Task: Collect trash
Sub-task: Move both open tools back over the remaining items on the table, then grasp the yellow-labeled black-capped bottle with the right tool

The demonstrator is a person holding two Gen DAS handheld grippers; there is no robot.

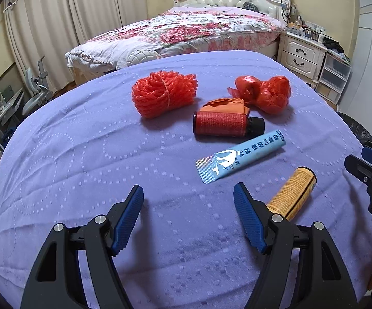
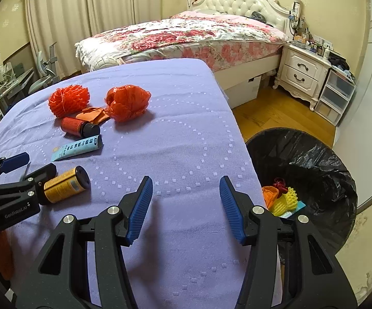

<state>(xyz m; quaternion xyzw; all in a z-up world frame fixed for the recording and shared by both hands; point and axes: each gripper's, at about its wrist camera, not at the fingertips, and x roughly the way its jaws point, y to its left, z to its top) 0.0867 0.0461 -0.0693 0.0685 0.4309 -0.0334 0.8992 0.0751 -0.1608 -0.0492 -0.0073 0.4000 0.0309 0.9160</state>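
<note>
On the purple cloth (image 1: 83,154) five or six bits of trash wait: a red mesh bundle (image 1: 164,96), a red plastic bag (image 1: 263,92), orange scrap, a red-labelled bottle (image 1: 227,124), a blue tube (image 1: 242,155) and a yellow bottle (image 2: 66,184). Beside the table my bin (image 2: 314,154) holds only some scraps, so I judge most remains. My left gripper (image 1: 188,200) and right gripper (image 2: 186,193) both stand apart, empty; "GenRobot.AI" reads on one, the tube's print stays illegible.
</note>
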